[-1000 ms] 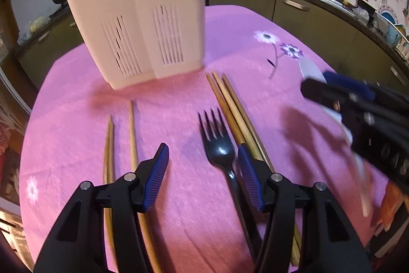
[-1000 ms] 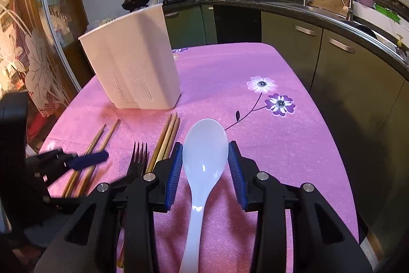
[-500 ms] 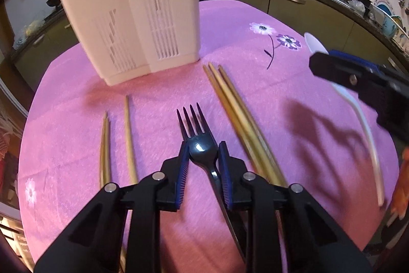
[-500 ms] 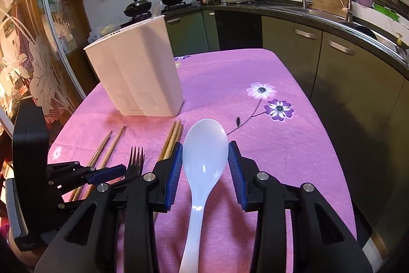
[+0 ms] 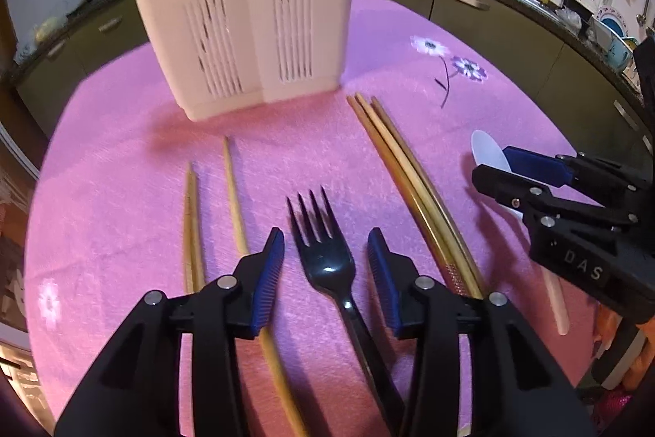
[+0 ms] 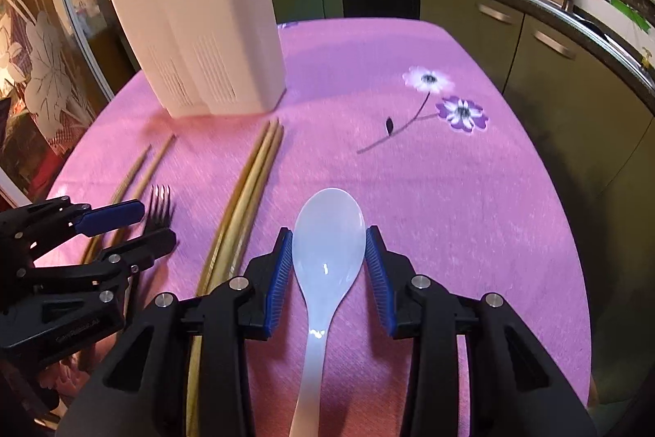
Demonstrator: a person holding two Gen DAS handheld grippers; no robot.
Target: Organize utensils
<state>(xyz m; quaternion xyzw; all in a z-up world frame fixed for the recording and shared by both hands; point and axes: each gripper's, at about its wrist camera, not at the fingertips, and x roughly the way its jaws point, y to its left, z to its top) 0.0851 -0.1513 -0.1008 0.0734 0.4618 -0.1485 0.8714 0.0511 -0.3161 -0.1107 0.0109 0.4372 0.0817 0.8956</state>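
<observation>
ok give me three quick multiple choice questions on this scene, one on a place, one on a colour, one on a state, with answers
1. Where is the white holder?
A. beyond the utensils' tips
B. beside the sink
C. in a drawer

2. What colour is the fork?
A. white
B. black
C. gold

3. What is between the right tool's pads?
A. chopsticks
B. nothing
C. the white spoon

Answers:
1 A, it stands on the pink cloth past them.
2 B, dark glossy tines.
3 C, its bowl fills the gap between the pads.

White letters "DAS" on black body of right gripper (image 5: 532,170); embossed text on left gripper (image 6: 135,224) unreadable.
</observation>
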